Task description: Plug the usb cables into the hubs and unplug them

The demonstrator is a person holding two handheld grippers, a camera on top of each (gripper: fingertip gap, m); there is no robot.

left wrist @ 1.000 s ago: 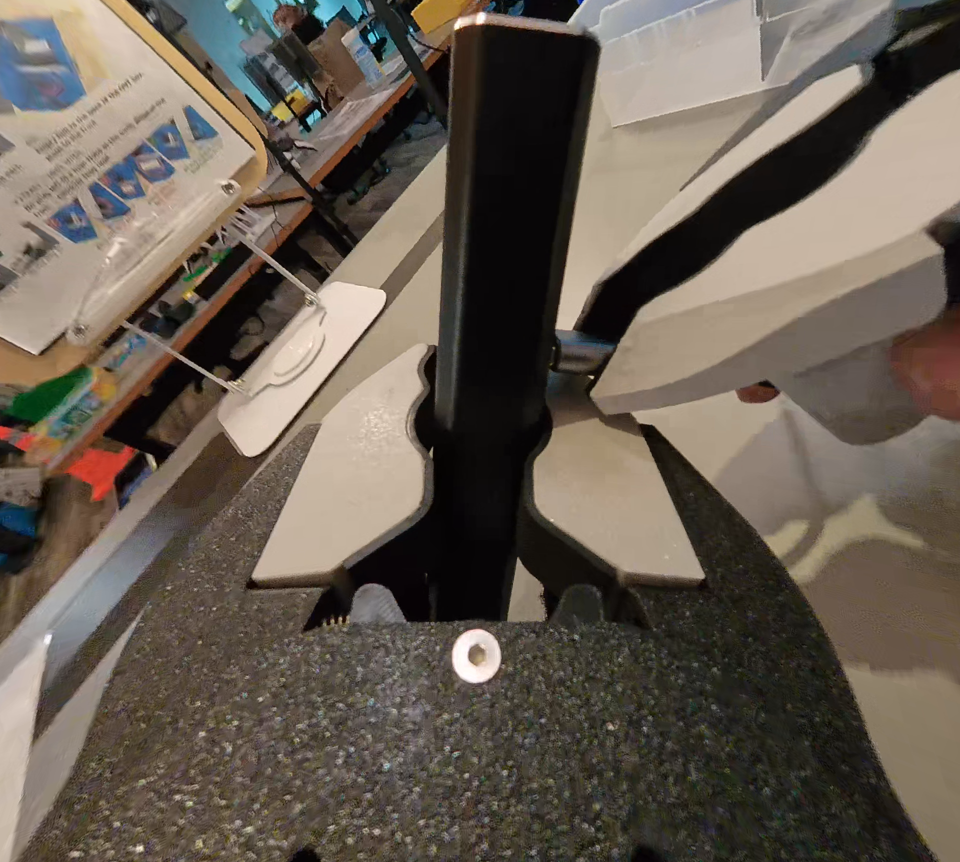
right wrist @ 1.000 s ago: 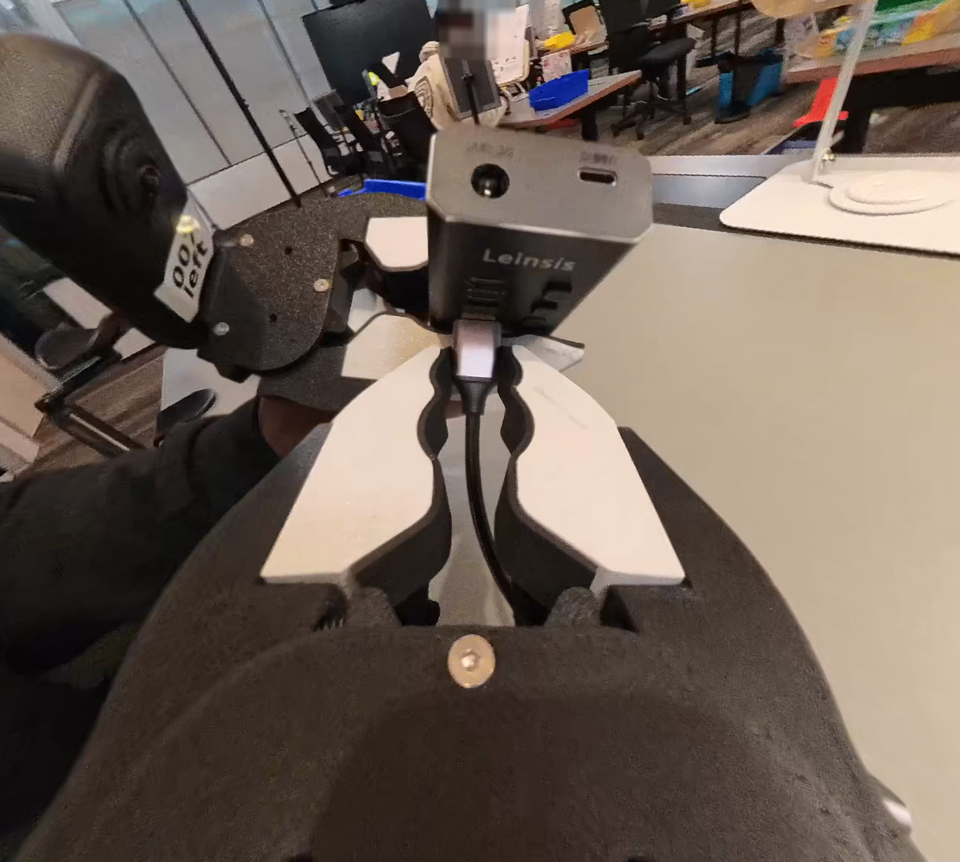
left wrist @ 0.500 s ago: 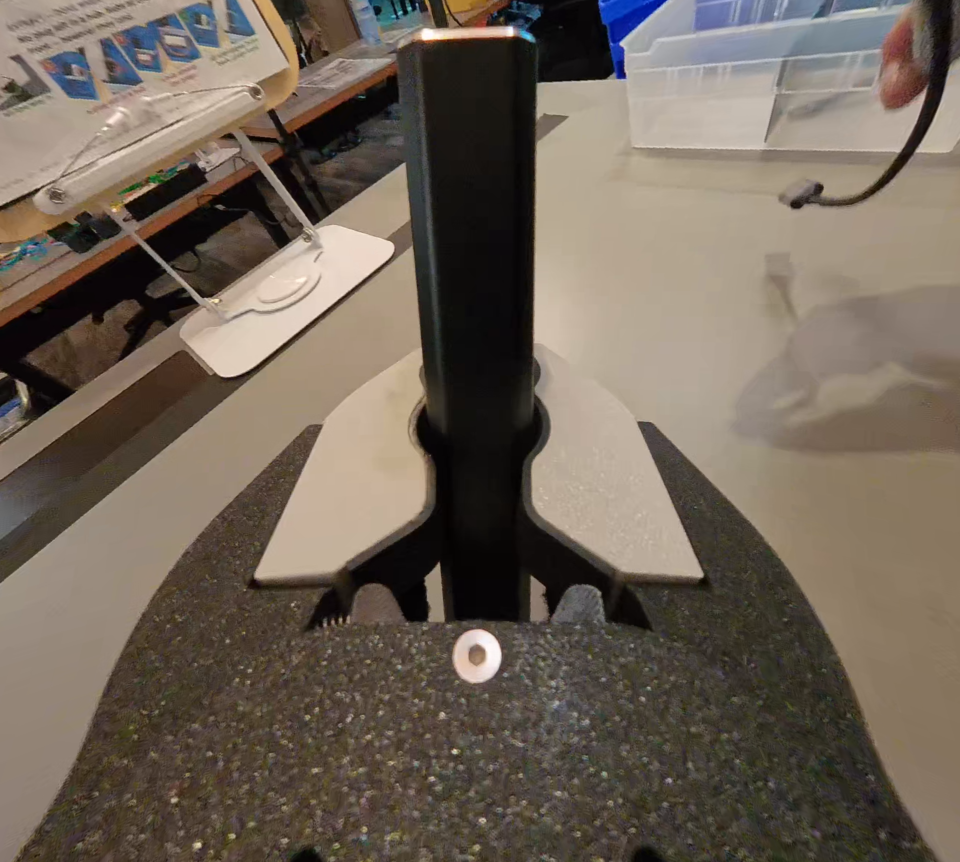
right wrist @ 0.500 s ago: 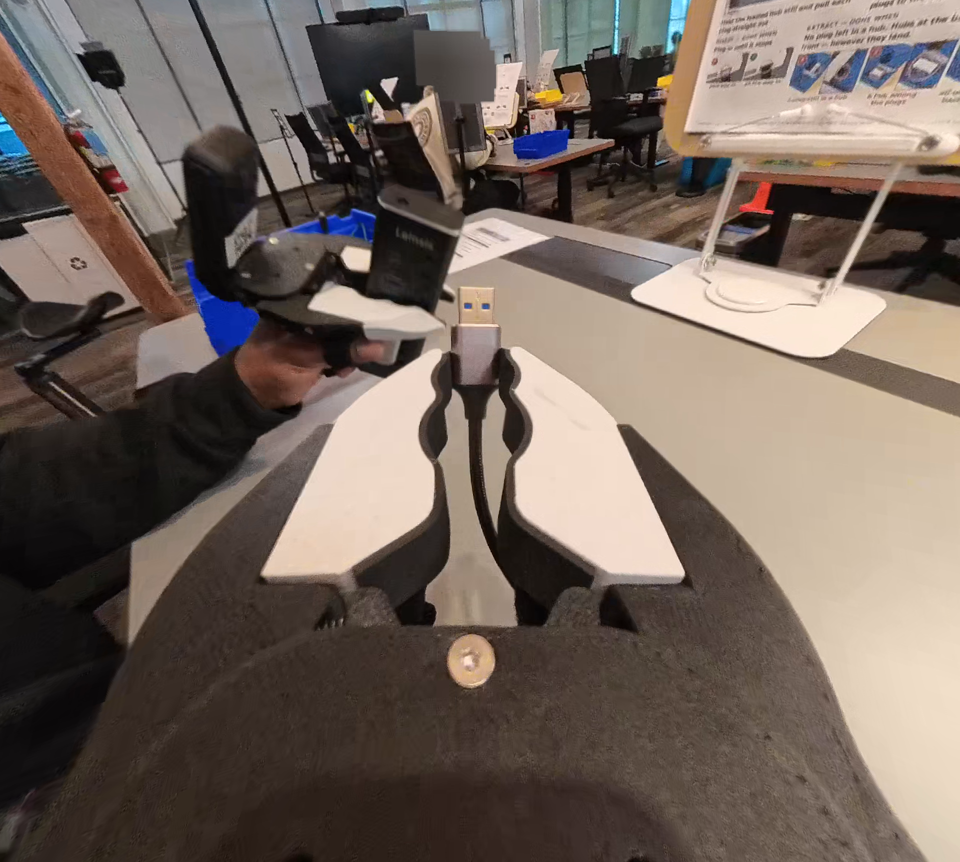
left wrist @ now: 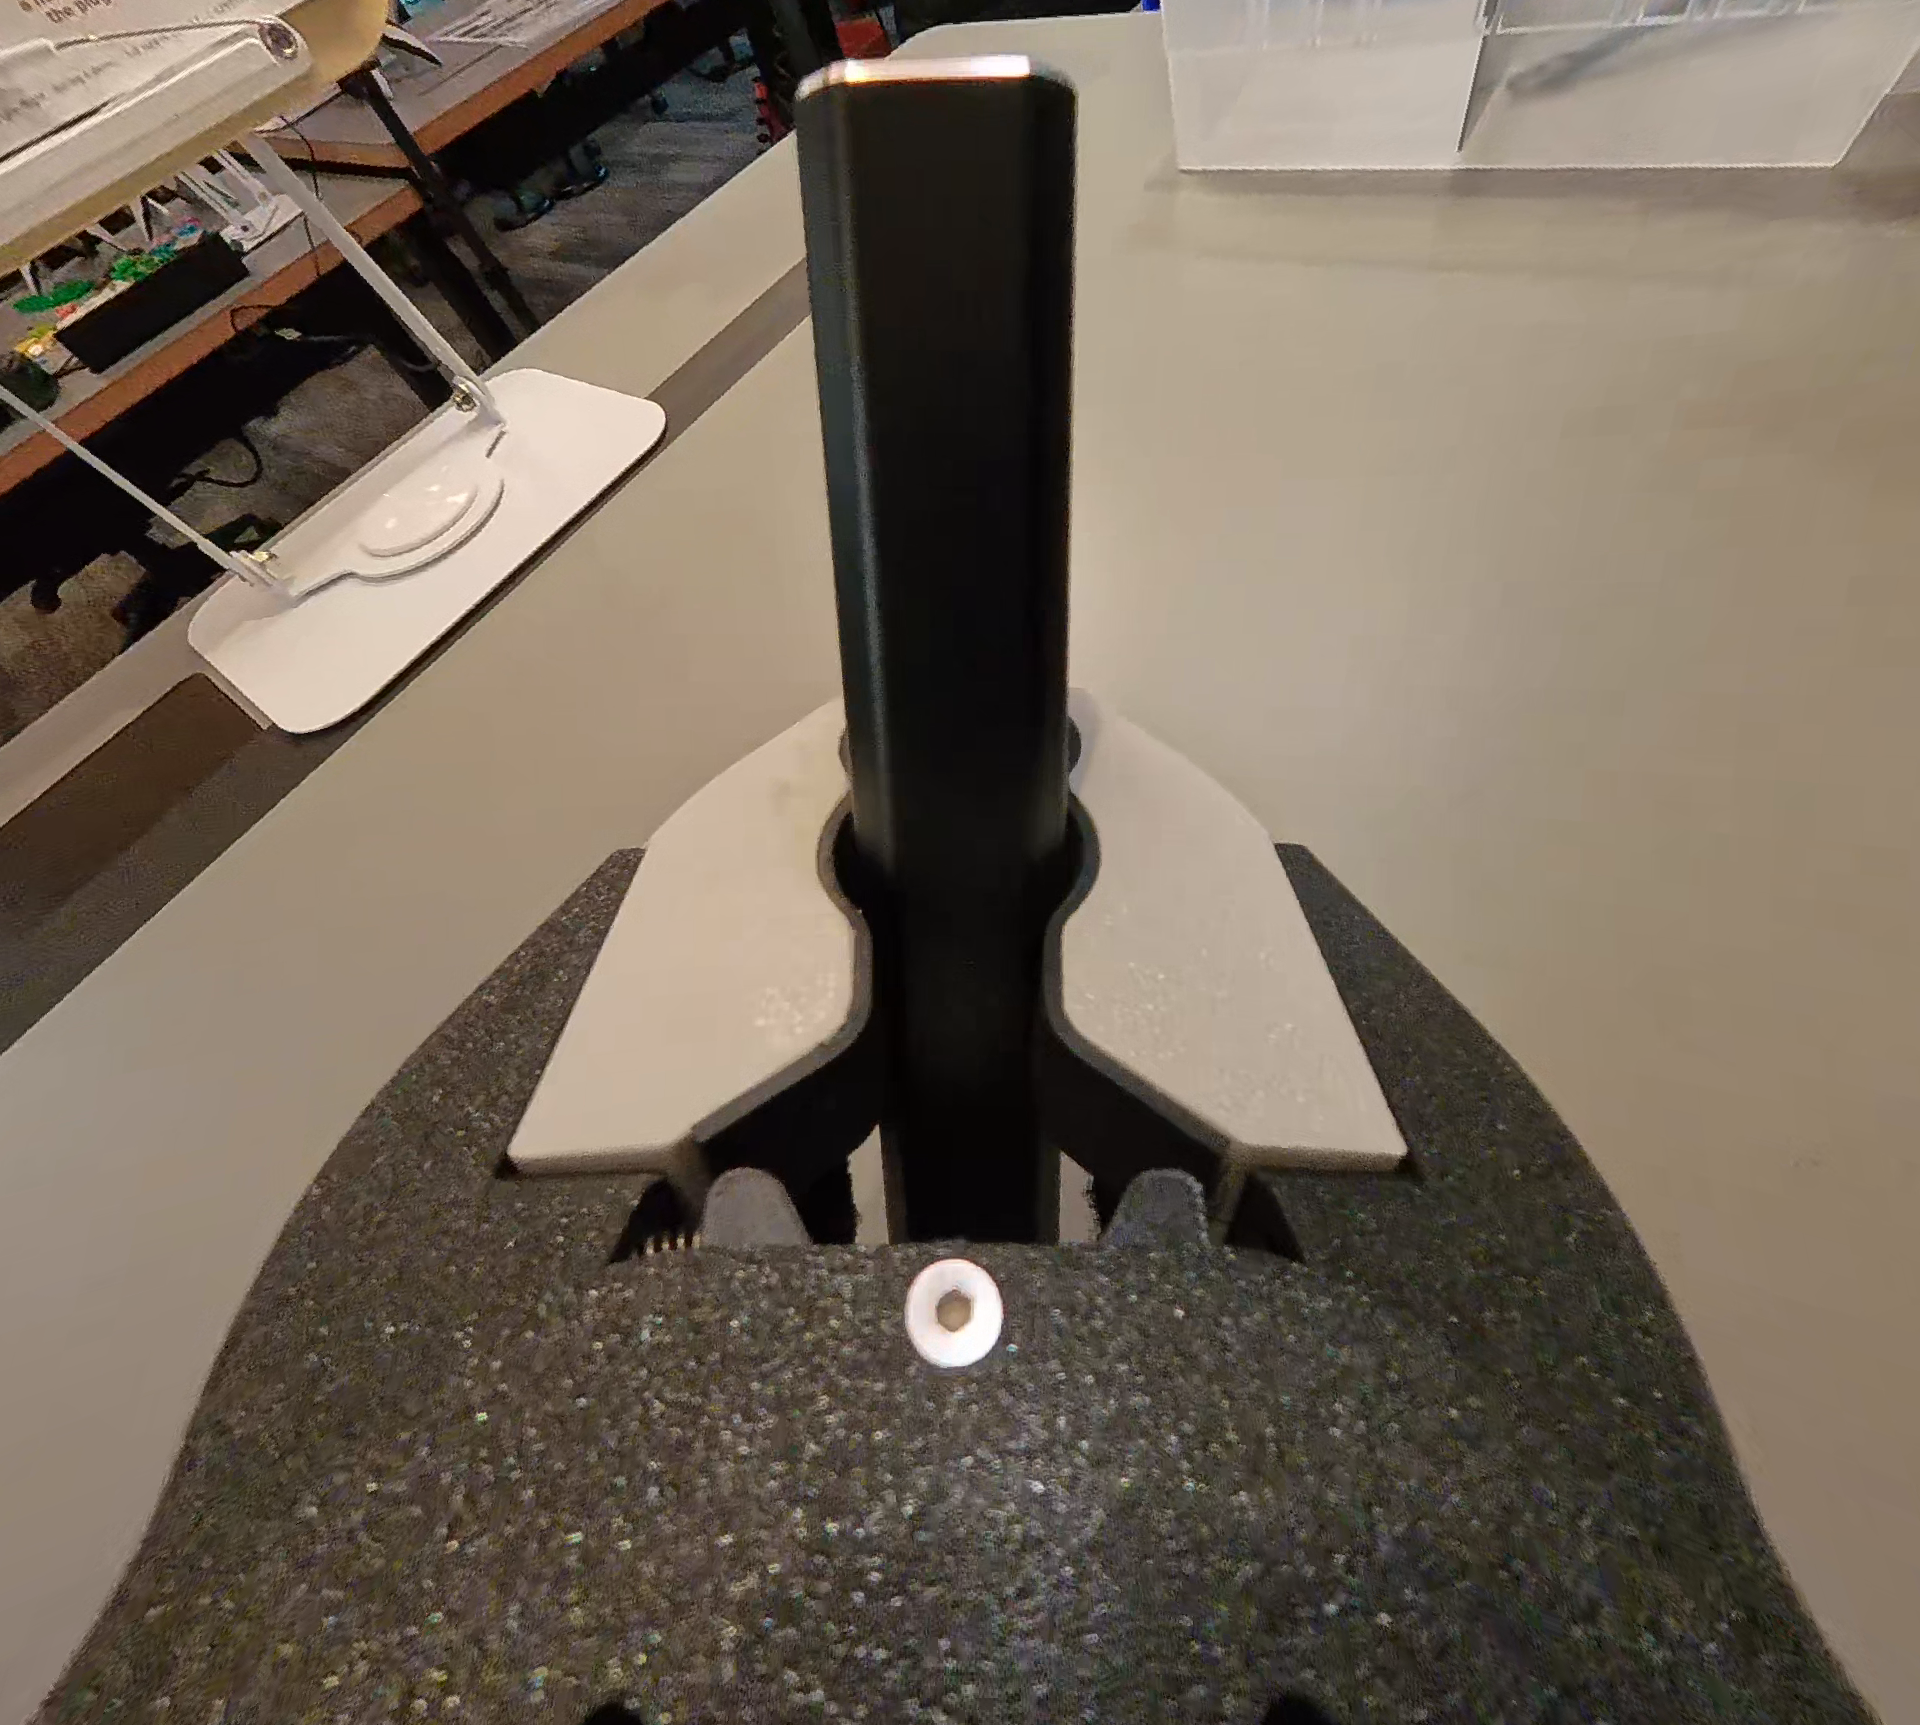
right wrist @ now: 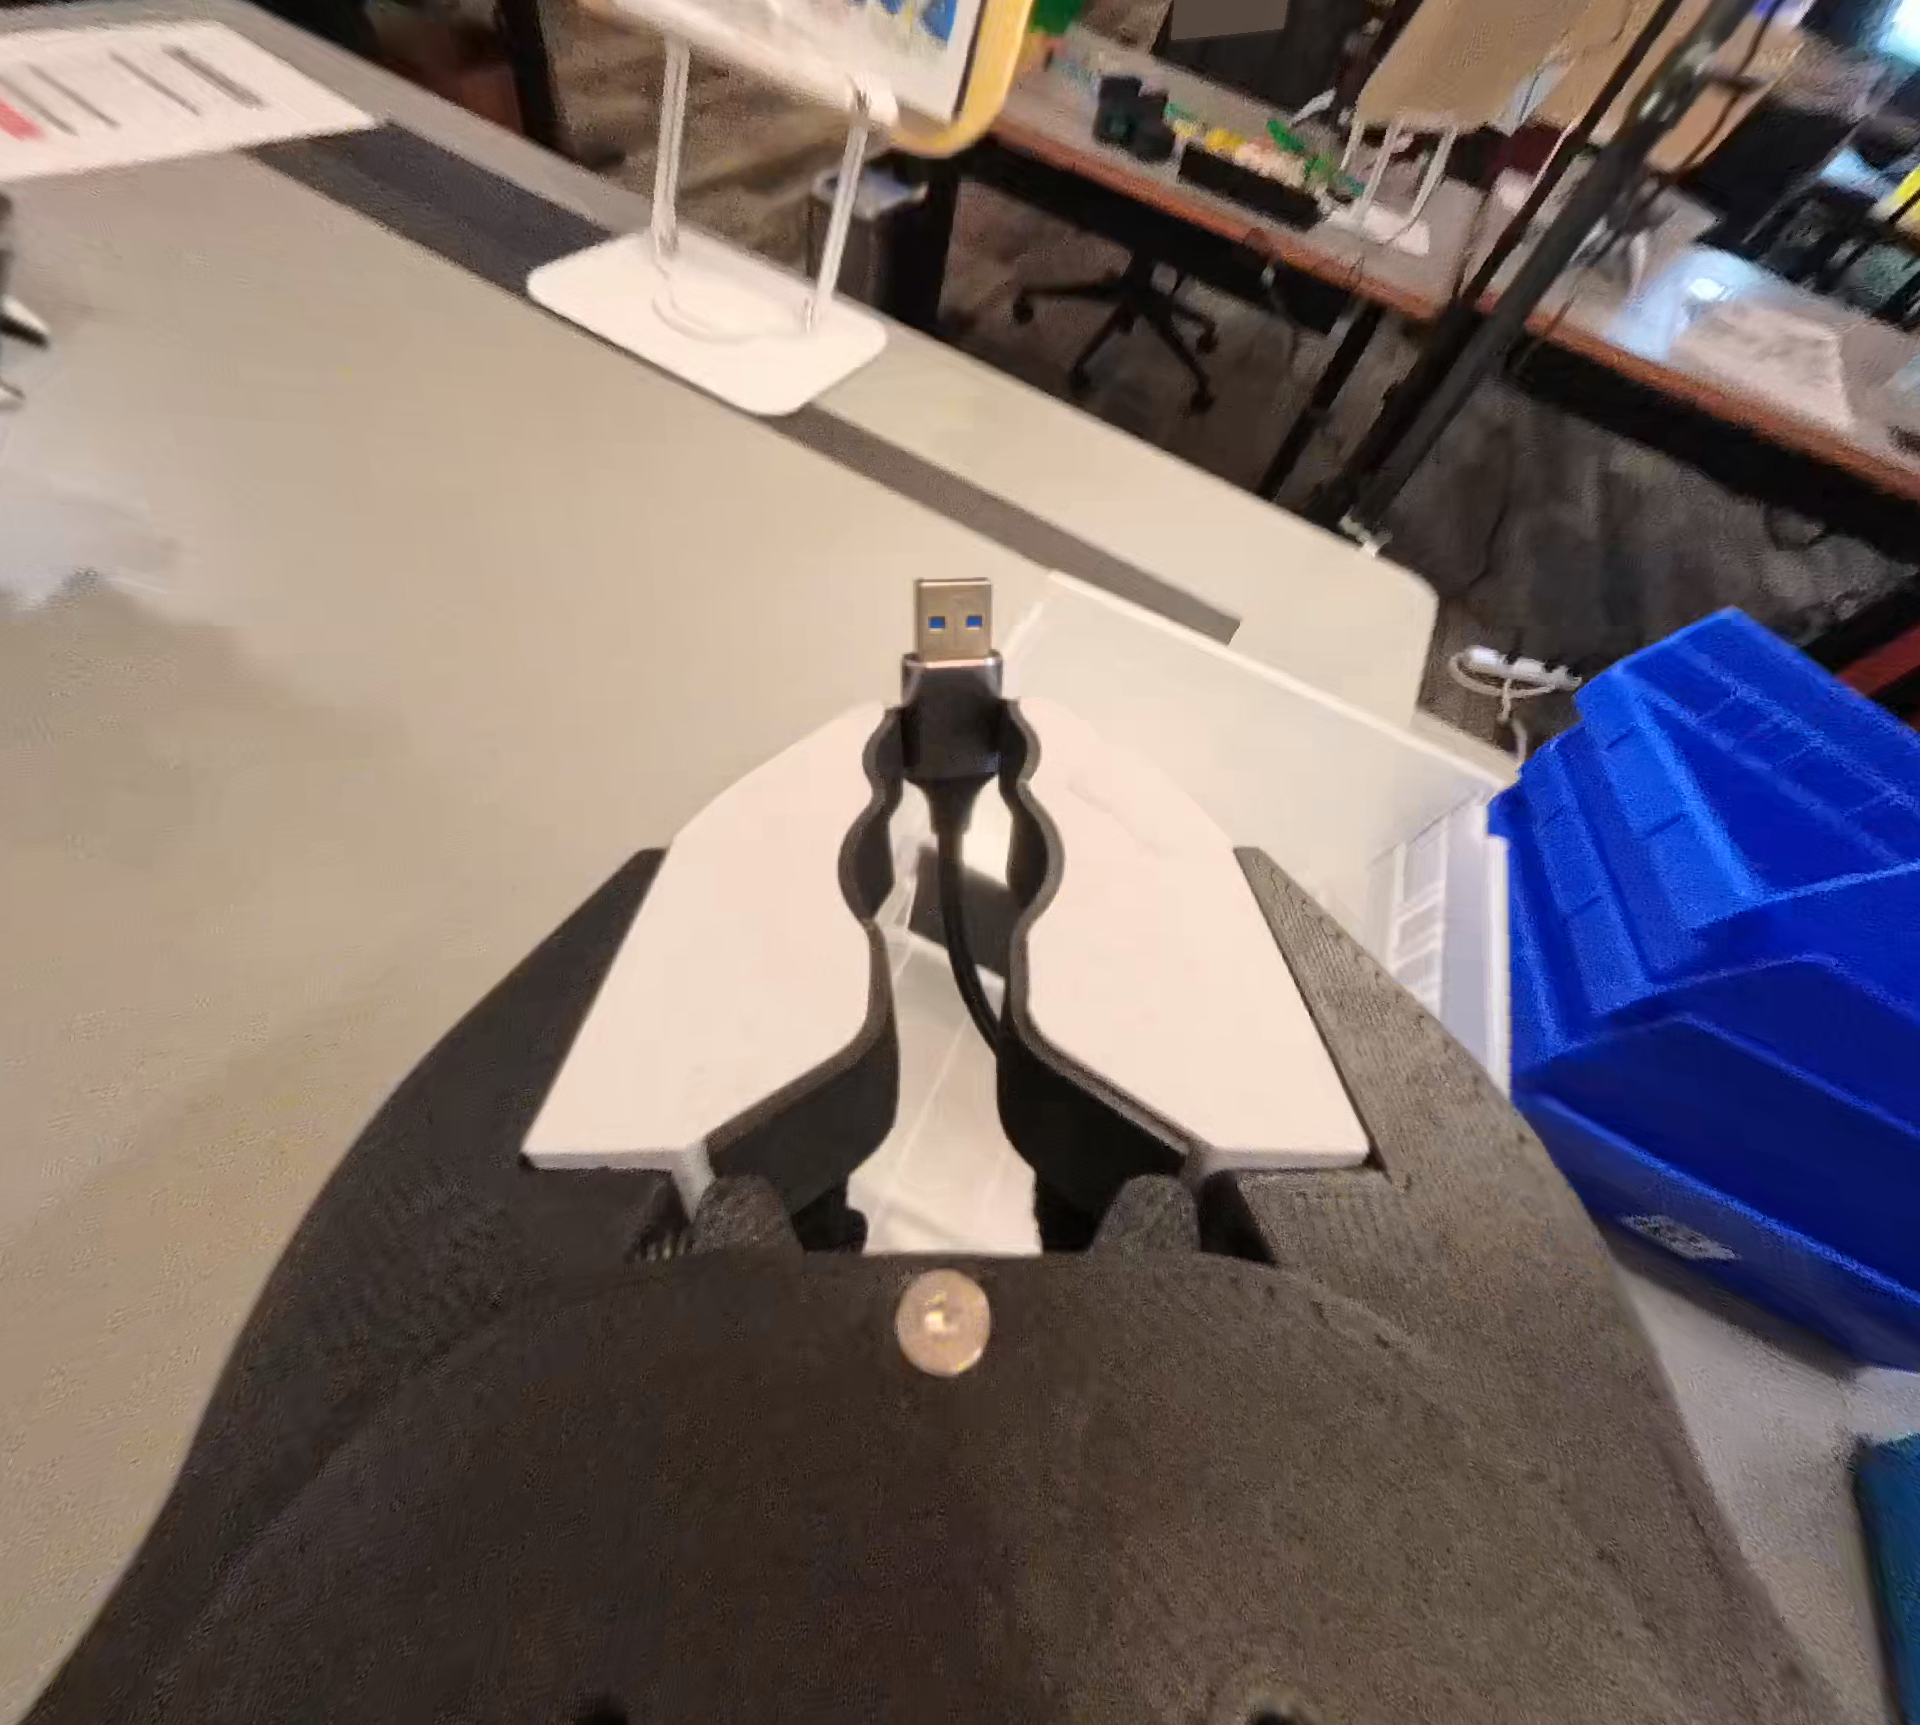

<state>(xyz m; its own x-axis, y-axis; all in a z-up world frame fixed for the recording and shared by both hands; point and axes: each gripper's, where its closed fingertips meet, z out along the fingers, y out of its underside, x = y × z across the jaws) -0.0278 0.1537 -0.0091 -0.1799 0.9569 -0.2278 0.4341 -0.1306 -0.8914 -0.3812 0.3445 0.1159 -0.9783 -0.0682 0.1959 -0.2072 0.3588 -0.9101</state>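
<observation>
My left gripper (left wrist: pixel 958 740) is shut on a long dark USB hub (left wrist: pixel 940 387), which sticks out forward between the fingers above the grey table. No cable is plugged into it. My right gripper (right wrist: pixel 951 719) is shut on the dark body of a USB cable plug (right wrist: pixel 951 688). The plug's silver metal end with a blue insert points forward and is free in the air. The black cable (right wrist: pixel 966 937) runs back between the fingers. The right gripper is over the table's right side, near the bins.
A clear plastic divided bin (left wrist: pixel 1538 13) stands at the far right of the grey table (left wrist: pixel 1455 532); it also shows in the right wrist view (right wrist: pixel 1247 719). Blue bins (right wrist: pixel 1714 927) sit to the right. A white stand (left wrist: pixel 416 532) with an instruction sheet stands at the table's left edge. The left gripper's tips are roughly 45 centimetres from the right gripper's.
The plug has been pulled out of the hub. The right gripper has swung away to the right with the cable, out of the left view. The left gripper still holds the hub.
</observation>
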